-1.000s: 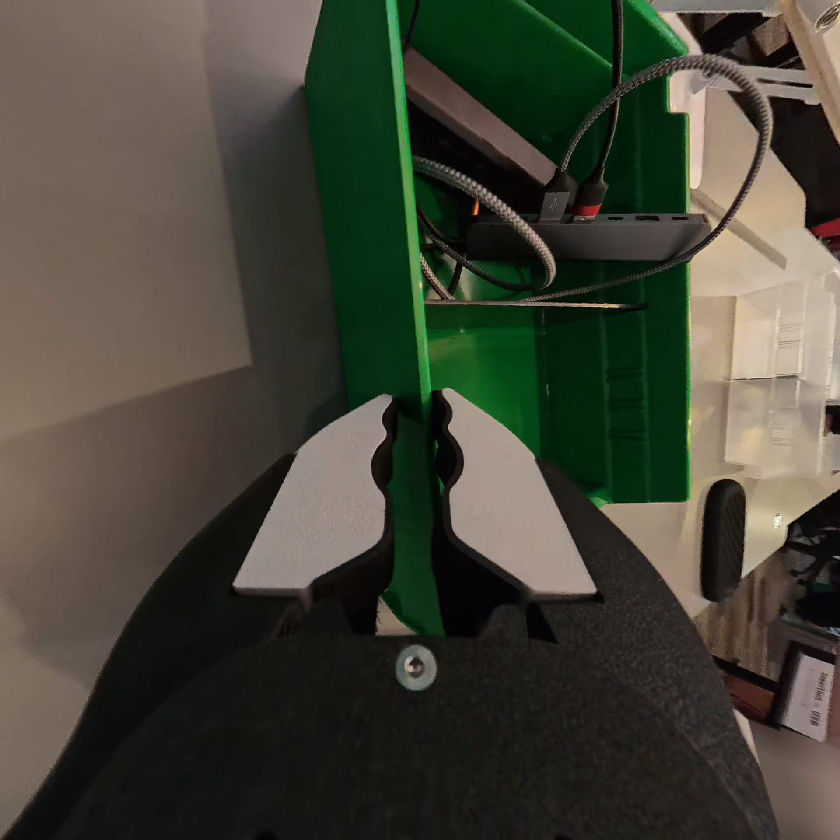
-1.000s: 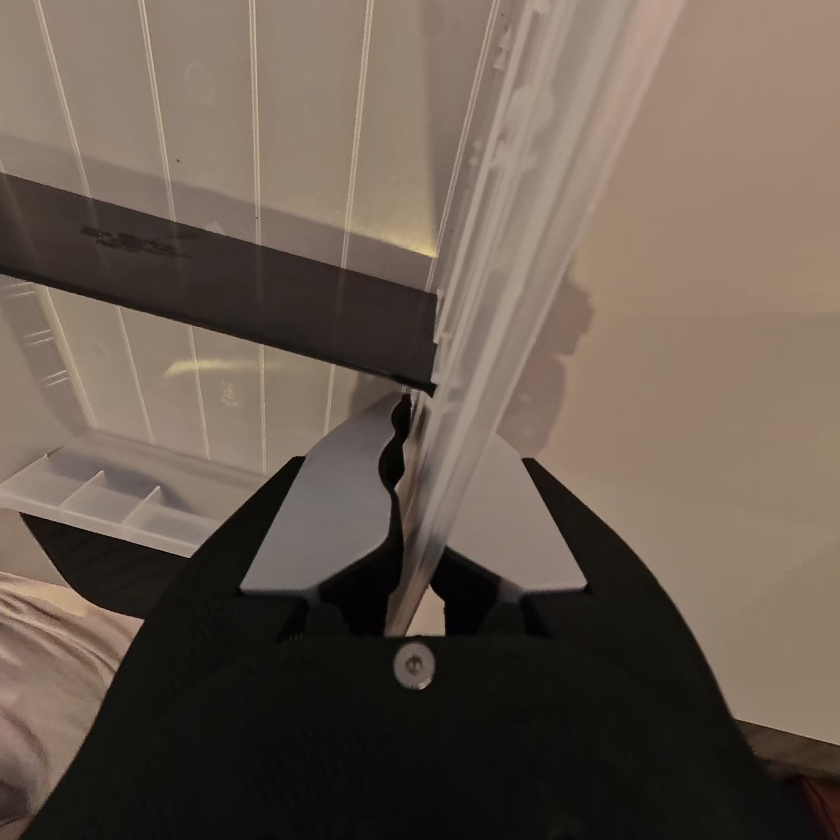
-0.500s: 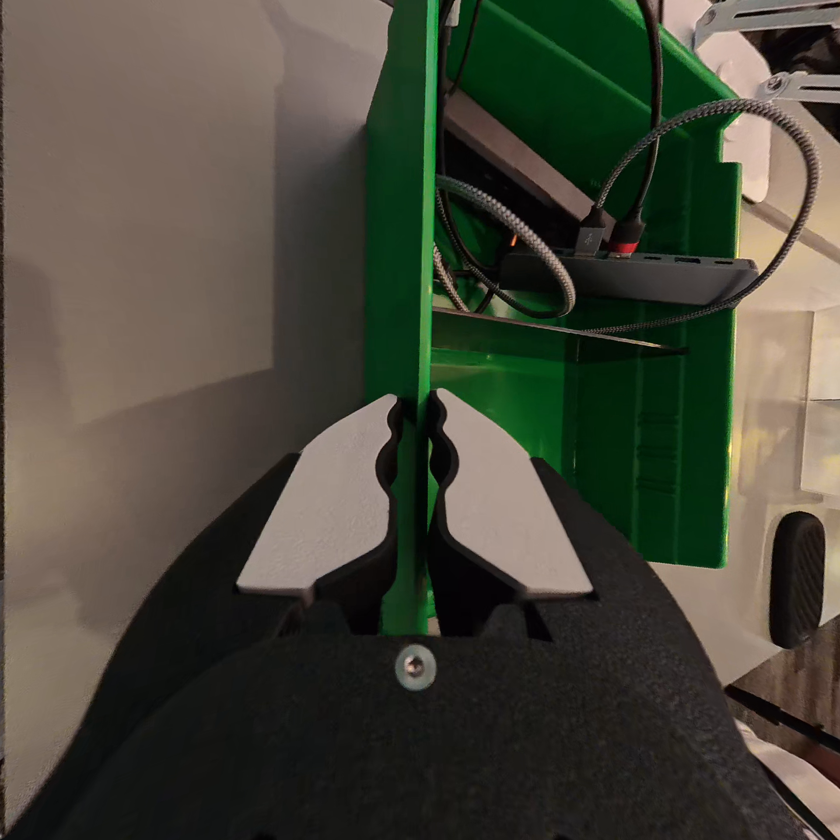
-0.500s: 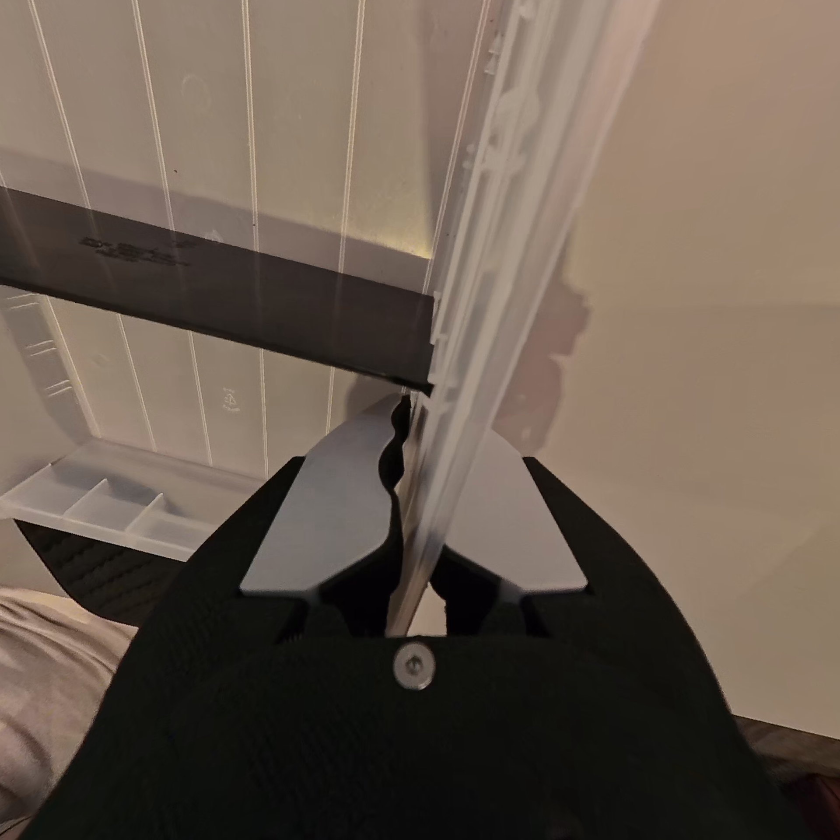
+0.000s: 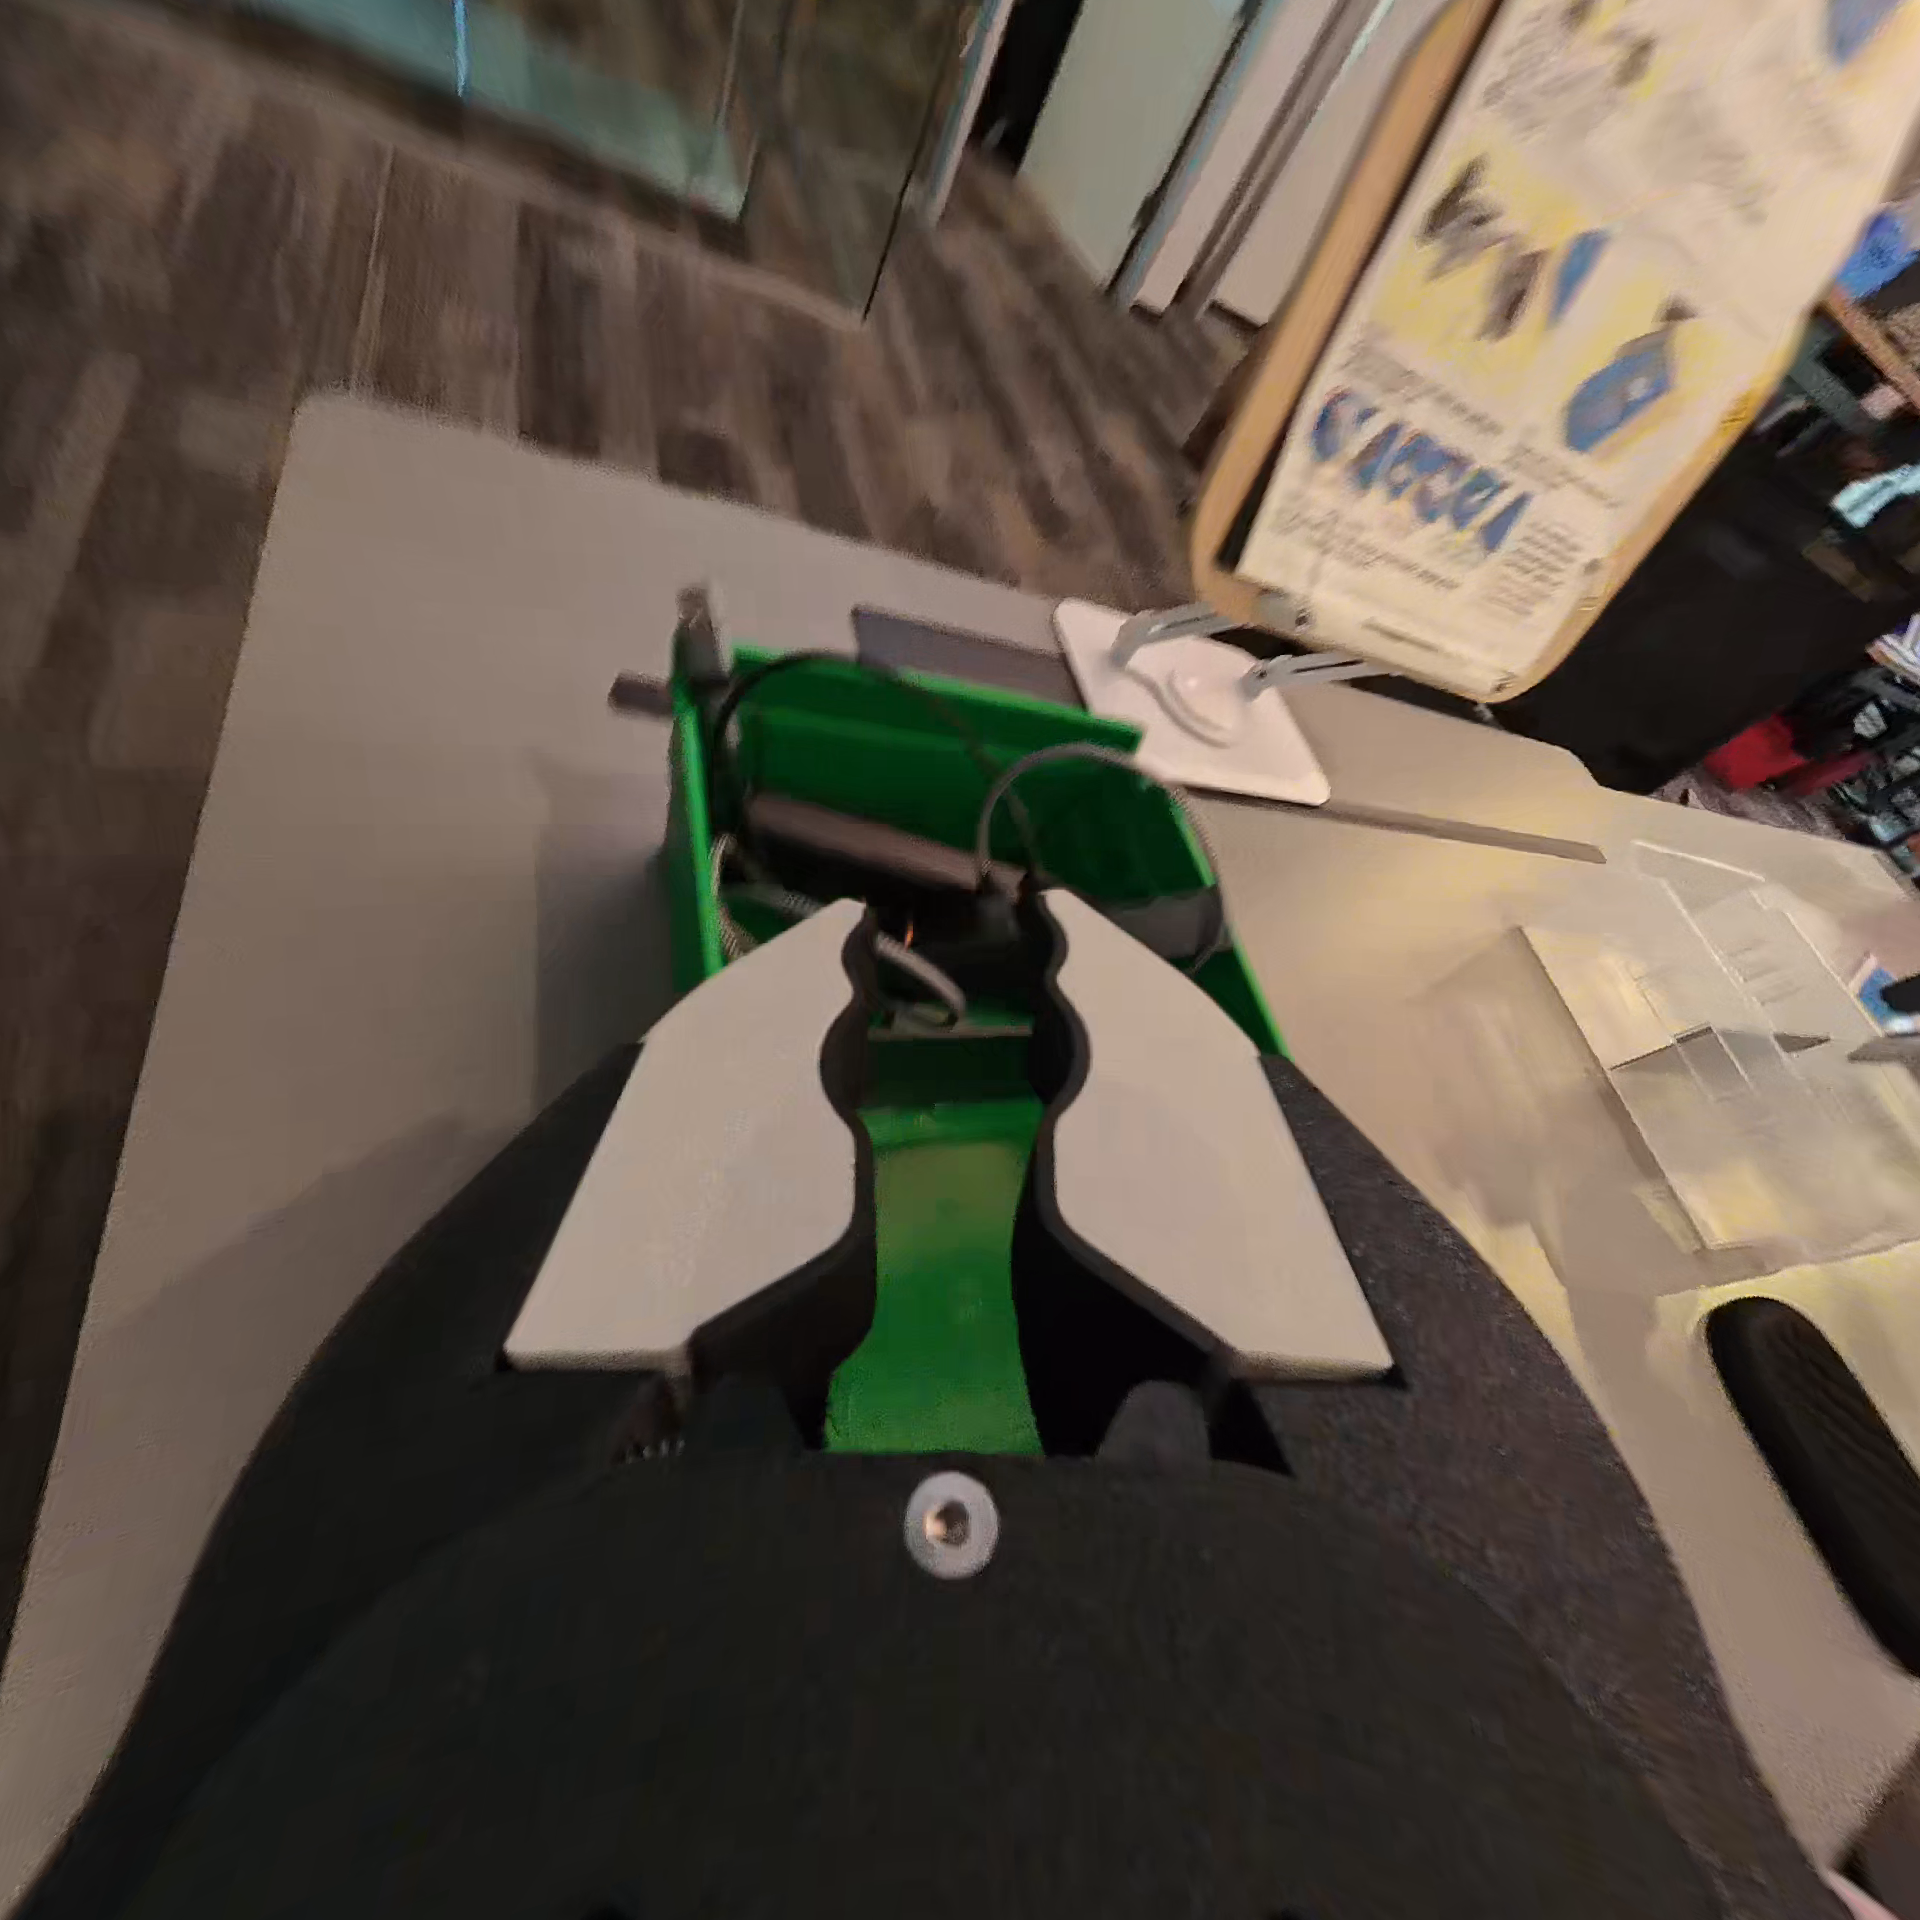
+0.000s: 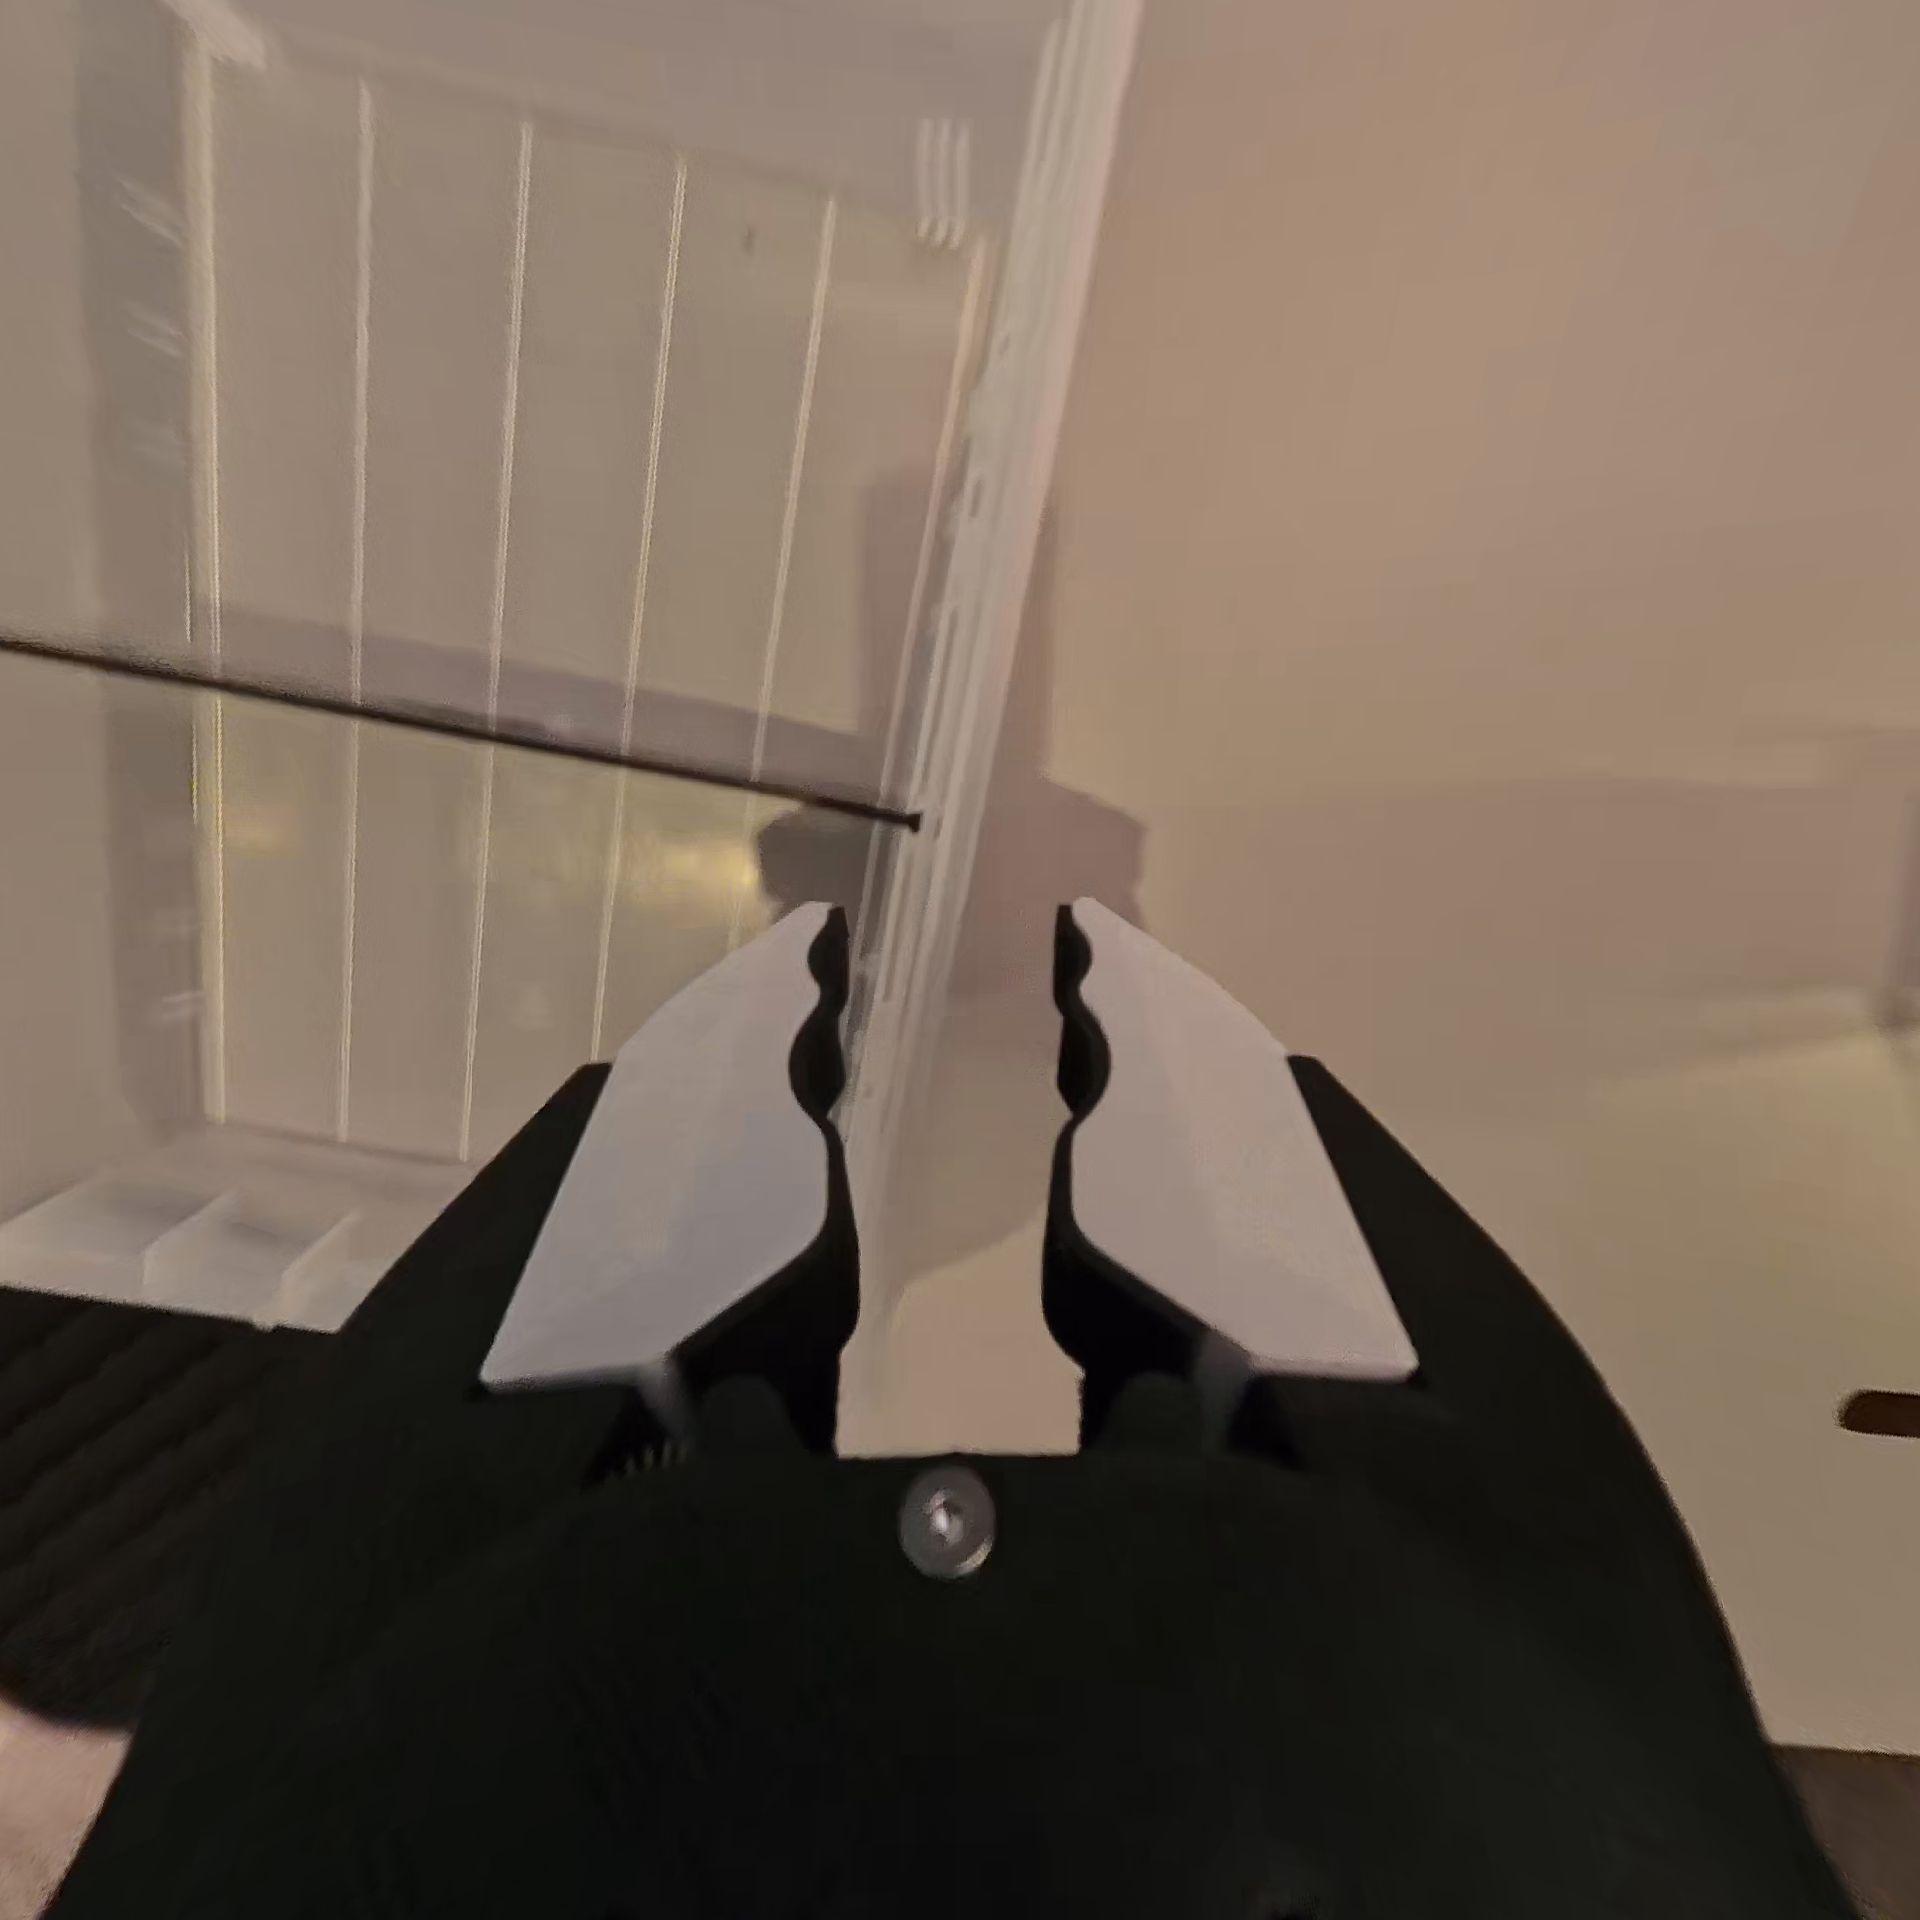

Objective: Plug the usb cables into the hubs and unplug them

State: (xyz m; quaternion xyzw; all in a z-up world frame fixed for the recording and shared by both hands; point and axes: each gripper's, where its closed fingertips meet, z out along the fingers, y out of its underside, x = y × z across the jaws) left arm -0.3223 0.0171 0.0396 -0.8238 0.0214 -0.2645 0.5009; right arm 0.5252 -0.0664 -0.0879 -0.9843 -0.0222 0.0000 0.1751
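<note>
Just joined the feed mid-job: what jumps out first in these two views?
The bright green bin at the centre of the left wrist view, with a dark hub and looped cables inside. Both grippers are open: the left gripper above the bin, the right gripper straddling the clear bin's wall.

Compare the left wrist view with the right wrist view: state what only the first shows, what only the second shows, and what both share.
Only the left wrist view shows the green bin holding a dark hub and looped cables, plus a white base plate, a poster board and carpet beyond the table.

Only the right wrist view shows the clear plastic box close up, its rim between the right gripper fingers.

Both share open jaws, the left gripper included, holding nothing.
</note>
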